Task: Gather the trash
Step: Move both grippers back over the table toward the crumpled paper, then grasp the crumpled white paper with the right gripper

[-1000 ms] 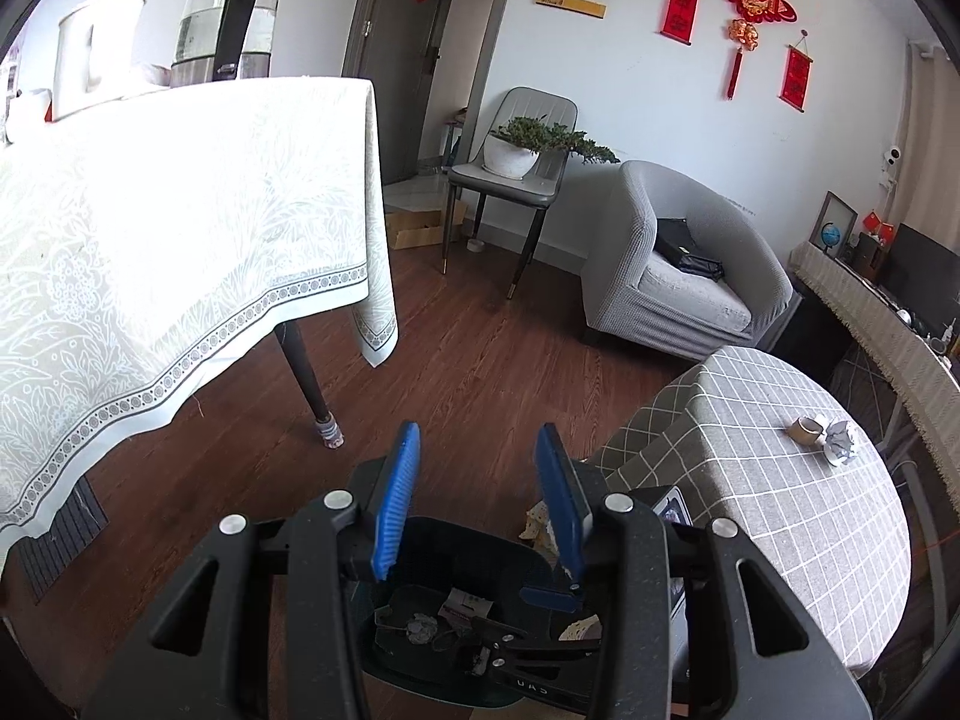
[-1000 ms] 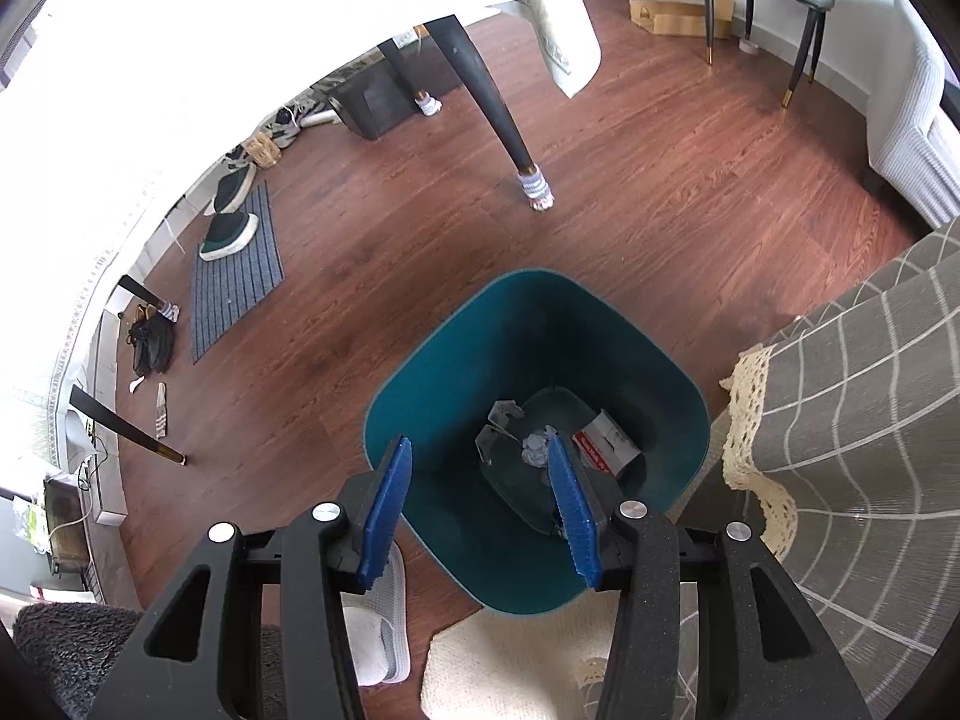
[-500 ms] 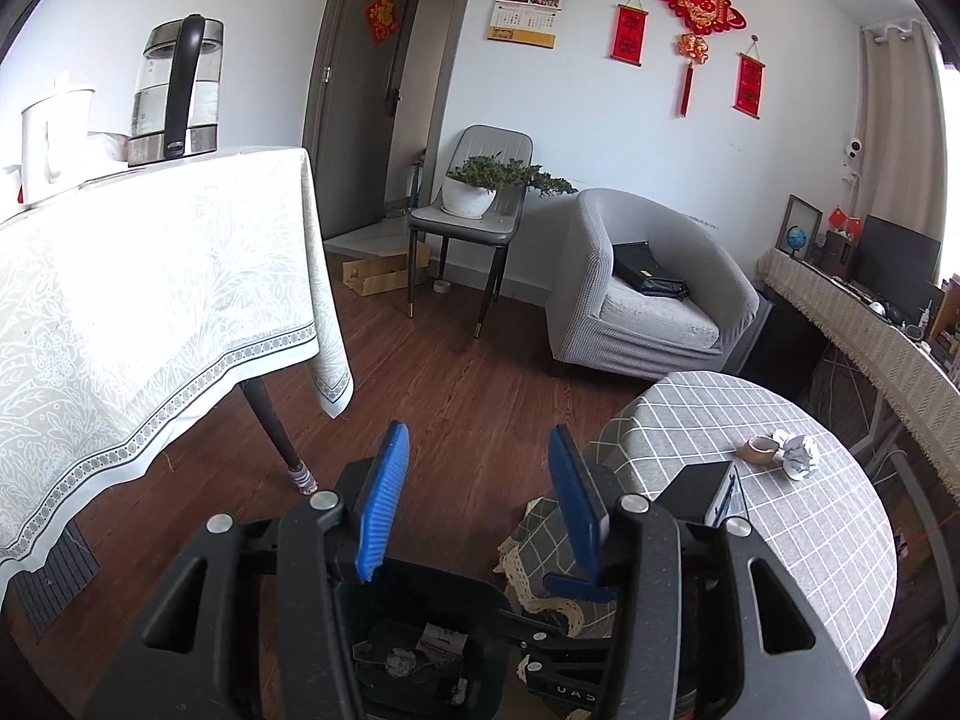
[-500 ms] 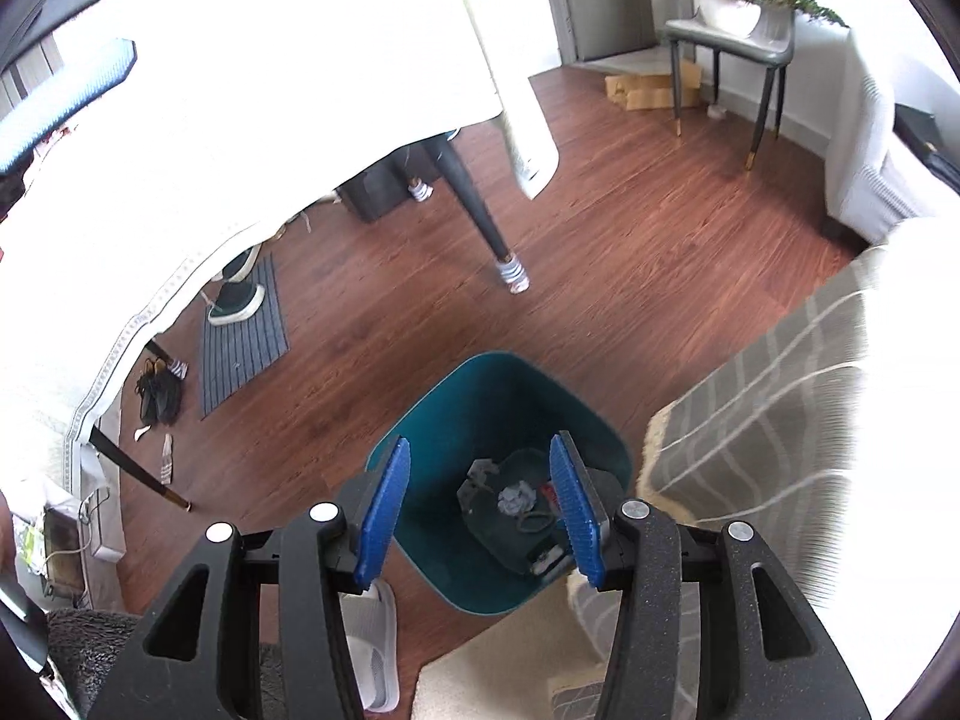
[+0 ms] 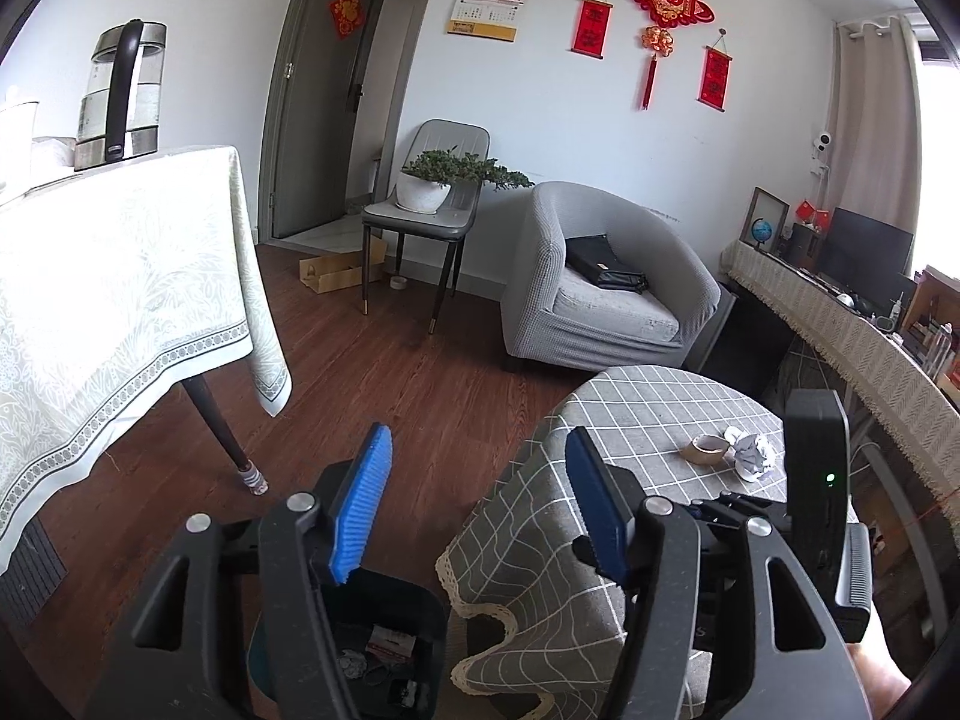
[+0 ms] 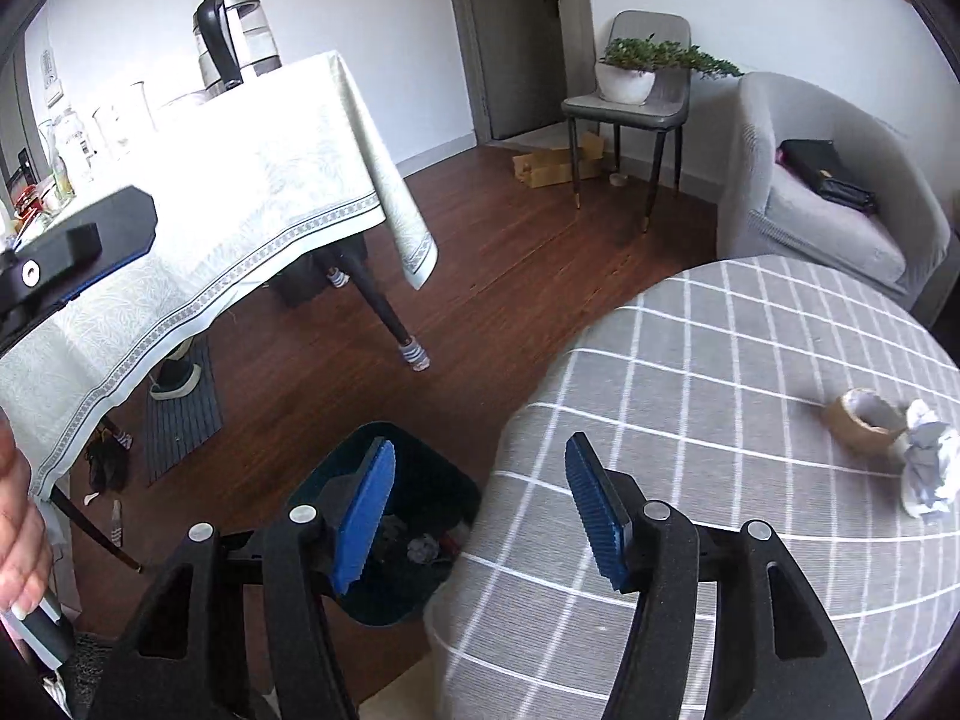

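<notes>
**Left tool** (image 5: 477, 504): blue pads spread and opening wider, nothing between them. It hangs above the floor gap between bin and round surface.

**Right tool** (image 6: 480, 510): pads likewise spread and opening, nothing held. It sits over the near edge of the round surface, pointing down and across it.

**Bin** (image 6: 420, 540): dark teal, on the wooden floor, tucked against the round surface's near-left side. It already holds several scraps.

**Round surface** (image 6: 720, 360): covered in a grey checked cloth with a lace fringe.

**Crumpled paper** (image 6: 927, 468): white wad on the far right part of the round surface, touching or just beside the tape roll (image 6: 864, 420). In the left view the same pair (image 5: 753, 450) appears beyond the right tool's body.

**Tape roll**: brown, lying flat, nearly used up; probably trash as well.

**Step in hand** (judgement): reaching for the remaining trash with unloaded tools. The right tool is the nearer to it.

**Handling notes** (judgement):
- Take the paper wad first; it is soft and will compress, so pads should straddle its bulk and close fully.
- Approach from above so the neighbouring roll is not pushed off the edge.
- Keep pads clear of the cloth, as pinching it would drag everything.
- Take the roll across its wall, not its open ring.
</notes>
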{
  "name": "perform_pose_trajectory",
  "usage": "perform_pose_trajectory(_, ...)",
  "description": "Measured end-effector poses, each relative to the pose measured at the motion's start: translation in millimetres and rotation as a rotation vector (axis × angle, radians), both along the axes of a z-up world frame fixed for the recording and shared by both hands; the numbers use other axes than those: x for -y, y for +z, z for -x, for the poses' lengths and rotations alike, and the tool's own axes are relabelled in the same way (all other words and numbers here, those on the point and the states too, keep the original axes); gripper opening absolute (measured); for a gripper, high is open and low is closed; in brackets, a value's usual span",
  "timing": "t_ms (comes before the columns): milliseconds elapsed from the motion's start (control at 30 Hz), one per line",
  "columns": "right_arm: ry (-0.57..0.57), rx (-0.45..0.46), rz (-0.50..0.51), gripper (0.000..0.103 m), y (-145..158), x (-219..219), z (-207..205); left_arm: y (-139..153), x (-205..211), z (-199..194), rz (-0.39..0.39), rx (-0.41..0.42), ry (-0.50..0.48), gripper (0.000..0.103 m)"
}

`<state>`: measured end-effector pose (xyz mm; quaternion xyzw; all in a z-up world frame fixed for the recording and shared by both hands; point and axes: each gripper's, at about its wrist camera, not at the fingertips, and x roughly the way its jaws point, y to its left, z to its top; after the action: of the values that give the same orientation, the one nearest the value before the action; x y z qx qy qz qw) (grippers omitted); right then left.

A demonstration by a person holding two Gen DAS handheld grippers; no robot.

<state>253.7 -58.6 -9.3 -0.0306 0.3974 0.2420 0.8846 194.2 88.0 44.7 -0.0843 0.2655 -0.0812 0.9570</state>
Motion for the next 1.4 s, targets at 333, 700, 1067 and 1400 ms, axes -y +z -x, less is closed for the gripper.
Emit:
perform_pose_trajectory(333,-0.170,0.086,0.082,0.065,6.7,83.8,1.5,-11.0,48.7,-14.0,0.001,-0.022,-0.070,0.071)
perform_pose_trajectory(700,-0.349,0.138,0.152,0.071,2.7,170.3,3.8,-27.0,97.3,-27.9,0.013,-0.063,-0.157,0.078)
perform_pose_trajectory(1067,-0.339,0.114,0.293,0.068,-18.5,179.7,-27.1,-45.3,126.8,-48.7,-0.013,-0.119,-0.200,0.080)
perform_pose_trajectory(1400,-0.305,0.062,0.216,0.041,-27.7,199.5,-43.8,-61.8,154.5,-70.0,-0.059,-0.176,-0.315,0.080)
